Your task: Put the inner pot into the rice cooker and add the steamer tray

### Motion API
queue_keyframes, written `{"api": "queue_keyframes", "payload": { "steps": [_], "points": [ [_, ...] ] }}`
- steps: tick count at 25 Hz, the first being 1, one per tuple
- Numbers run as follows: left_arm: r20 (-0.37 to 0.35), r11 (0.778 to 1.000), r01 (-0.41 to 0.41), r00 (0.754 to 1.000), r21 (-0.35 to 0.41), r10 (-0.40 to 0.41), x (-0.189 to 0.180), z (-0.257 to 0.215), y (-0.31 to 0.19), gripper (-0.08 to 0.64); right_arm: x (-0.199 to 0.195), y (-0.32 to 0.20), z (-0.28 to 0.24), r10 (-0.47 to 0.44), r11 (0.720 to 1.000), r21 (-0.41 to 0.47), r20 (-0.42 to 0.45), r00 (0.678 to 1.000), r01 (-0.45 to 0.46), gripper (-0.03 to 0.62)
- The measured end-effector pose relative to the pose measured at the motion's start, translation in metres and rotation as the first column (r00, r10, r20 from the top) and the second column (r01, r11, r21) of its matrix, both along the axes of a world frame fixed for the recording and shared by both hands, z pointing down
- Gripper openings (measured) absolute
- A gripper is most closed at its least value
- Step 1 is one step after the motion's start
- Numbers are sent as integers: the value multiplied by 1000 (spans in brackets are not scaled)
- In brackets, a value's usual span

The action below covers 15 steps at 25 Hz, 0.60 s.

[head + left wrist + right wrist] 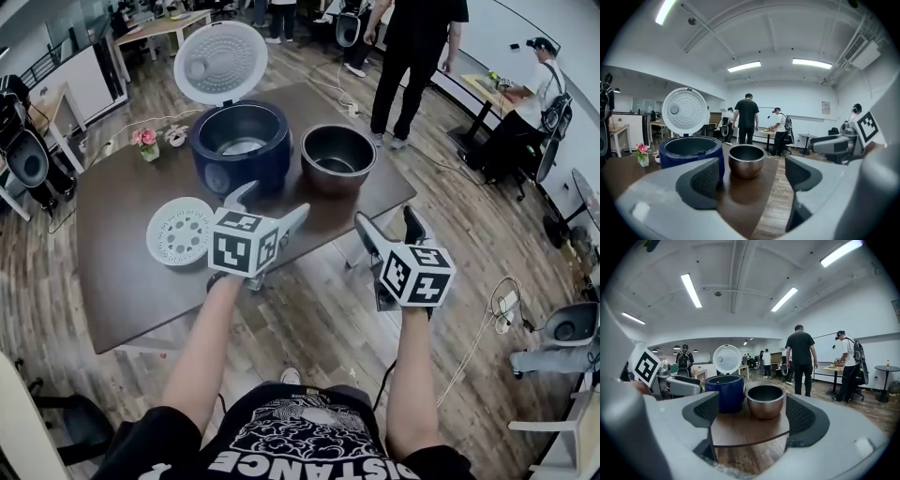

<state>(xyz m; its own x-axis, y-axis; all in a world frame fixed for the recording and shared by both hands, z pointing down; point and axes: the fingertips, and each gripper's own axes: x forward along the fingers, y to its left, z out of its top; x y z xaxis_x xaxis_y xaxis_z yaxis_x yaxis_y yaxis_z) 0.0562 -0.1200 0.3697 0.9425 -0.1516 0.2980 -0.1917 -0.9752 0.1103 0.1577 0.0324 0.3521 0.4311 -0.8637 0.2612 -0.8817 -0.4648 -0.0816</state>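
A dark blue rice cooker (241, 145) stands on the brown table (122, 272) with its white lid (220, 63) raised and its well empty. The metal inner pot (337, 159) sits on the table just right of it. The white perforated steamer tray (180, 231) lies flat, front left of the cooker. My left gripper (272, 202) hovers open over the table's front edge and holds nothing, with the pot (746, 161) straight ahead between its jaws. My right gripper (387, 217) is open and empty over the floor, short of the table, and faces the pot (765, 401) and cooker (724, 391).
A small vase of pink flowers (147, 143) stands at the table's back left. A person in black (412, 56) stands beyond the table, and another (539, 89) works at a desk on the right. Chairs and cables lie on the wooden floor around.
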Motion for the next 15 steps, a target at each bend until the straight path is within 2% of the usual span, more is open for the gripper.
{"api": "queue_keyframes", "payload": {
  "steps": [6,11,15],
  "points": [
    [-1,1000,11,1000,15,-11,9,-3,-19,443,9,-15,-1,0,1000,12,4,1000,-1,431],
    [9,998,4,1000,62,-5,22,-4,-25,443,22,-20,0,-5,1000,16,-4,1000,5,431],
    [-12,997,25,1000,71,-24,29,-4,-30,443,34,-26,4,-12,999,31,-10,1000,12,431]
  ]
}}
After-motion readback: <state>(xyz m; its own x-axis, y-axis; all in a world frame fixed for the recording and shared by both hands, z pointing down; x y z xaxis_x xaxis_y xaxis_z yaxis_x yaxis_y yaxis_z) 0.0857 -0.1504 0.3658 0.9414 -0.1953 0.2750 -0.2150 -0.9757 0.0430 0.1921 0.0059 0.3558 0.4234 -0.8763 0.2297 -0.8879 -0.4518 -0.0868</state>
